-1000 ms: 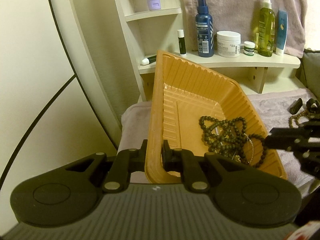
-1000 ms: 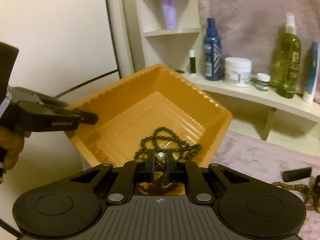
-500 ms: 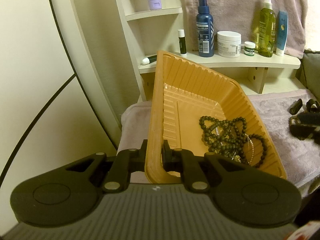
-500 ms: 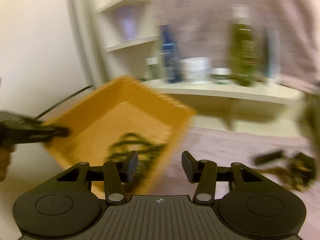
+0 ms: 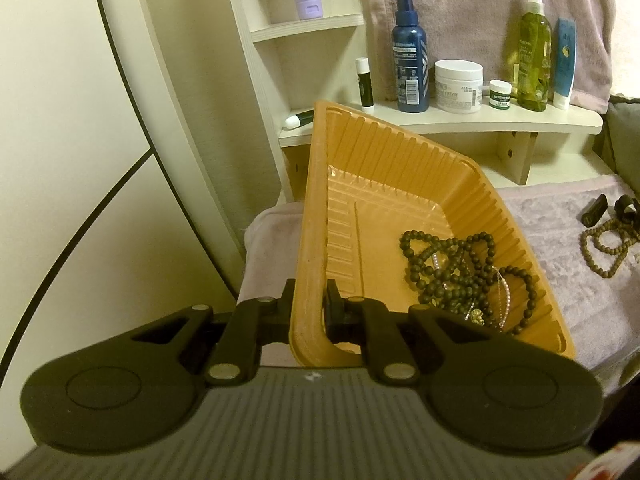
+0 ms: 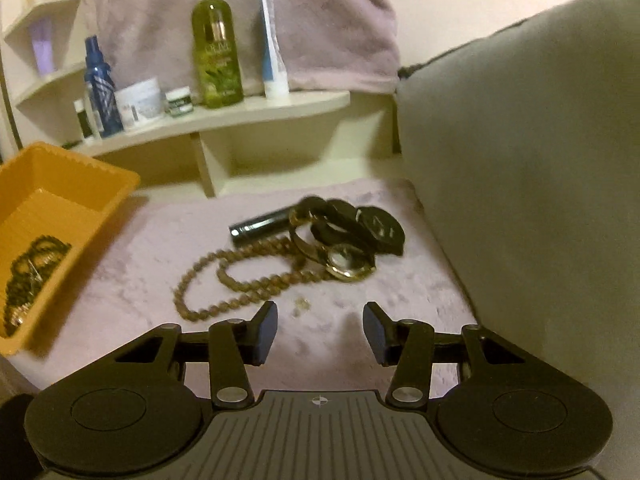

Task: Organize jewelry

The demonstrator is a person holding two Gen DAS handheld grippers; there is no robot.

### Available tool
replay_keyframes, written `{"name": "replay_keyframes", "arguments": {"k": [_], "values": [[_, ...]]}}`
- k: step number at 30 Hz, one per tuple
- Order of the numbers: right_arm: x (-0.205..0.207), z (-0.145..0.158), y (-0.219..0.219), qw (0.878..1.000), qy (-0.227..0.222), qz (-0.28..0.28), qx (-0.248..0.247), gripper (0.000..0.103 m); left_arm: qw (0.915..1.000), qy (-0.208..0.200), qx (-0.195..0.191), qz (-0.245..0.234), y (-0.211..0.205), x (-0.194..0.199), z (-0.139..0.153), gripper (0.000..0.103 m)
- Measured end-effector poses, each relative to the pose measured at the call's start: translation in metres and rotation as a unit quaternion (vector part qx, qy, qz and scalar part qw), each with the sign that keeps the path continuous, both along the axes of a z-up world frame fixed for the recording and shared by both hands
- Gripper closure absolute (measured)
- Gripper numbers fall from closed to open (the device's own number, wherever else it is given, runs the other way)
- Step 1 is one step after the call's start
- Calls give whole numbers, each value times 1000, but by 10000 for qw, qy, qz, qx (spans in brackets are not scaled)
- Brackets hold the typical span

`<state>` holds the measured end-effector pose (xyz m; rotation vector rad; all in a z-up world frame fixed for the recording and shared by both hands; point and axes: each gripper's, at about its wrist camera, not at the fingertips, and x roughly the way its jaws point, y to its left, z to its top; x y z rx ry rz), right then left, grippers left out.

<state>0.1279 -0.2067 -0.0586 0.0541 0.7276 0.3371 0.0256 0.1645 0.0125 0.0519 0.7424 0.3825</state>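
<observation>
My left gripper (image 5: 308,304) is shut on the near left rim of an orange plastic tray (image 5: 384,152), holding it tilted. Dark bead necklaces (image 5: 456,272) lie in the tray's low right corner. The tray also shows at the left of the right wrist view (image 6: 60,168). My right gripper (image 6: 320,330) is open and empty above the pink towel (image 6: 352,344). Just beyond it lie a brown bead necklace (image 6: 240,276), a gold watch (image 6: 344,260), a black watch (image 6: 376,228) and a dark tube (image 6: 260,226). The brown necklace shows far right in the left wrist view (image 5: 604,248).
A cream shelf (image 5: 440,120) behind holds a blue spray bottle (image 5: 410,64), a white jar (image 5: 458,86), a green bottle (image 5: 534,52) and small tubes. A grey cushion (image 6: 528,168) rises at the right. A cream wall panel (image 5: 80,160) stands at the left.
My right gripper let go of the dark beads into the tray, opened, and swung right to the jewelry on the towel. My left gripper kept holding the tilted tray.
</observation>
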Motion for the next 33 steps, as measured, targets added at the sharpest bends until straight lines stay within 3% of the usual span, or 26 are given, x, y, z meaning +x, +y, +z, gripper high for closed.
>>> {"name": "replay_keyframes", "arguments": {"k": [8,12,17,20,27,33], "values": [[10,-11,15,9997,-44,226,-77,55,10000,31,22,19,-1,1,-1,92],[18,-14,23,9995,-48,287,-135,70,10000,42,35,20,-1,2,-1,92],[23,-17,27,9994,-43,251,-236,79,10000,39,35,24,-1,2,-1,92],[23,-16,28,9993,-37,237,-278,94,10000,38,33,23,-1,2,-1,92],[14,-4,33,9990,-189,308,-269,94,10000,33,28,23,-2,2,-1,92],[4,29,61,9959,-342,804,233,94,10000,31,20,24,-1,2,-1,92]]}}
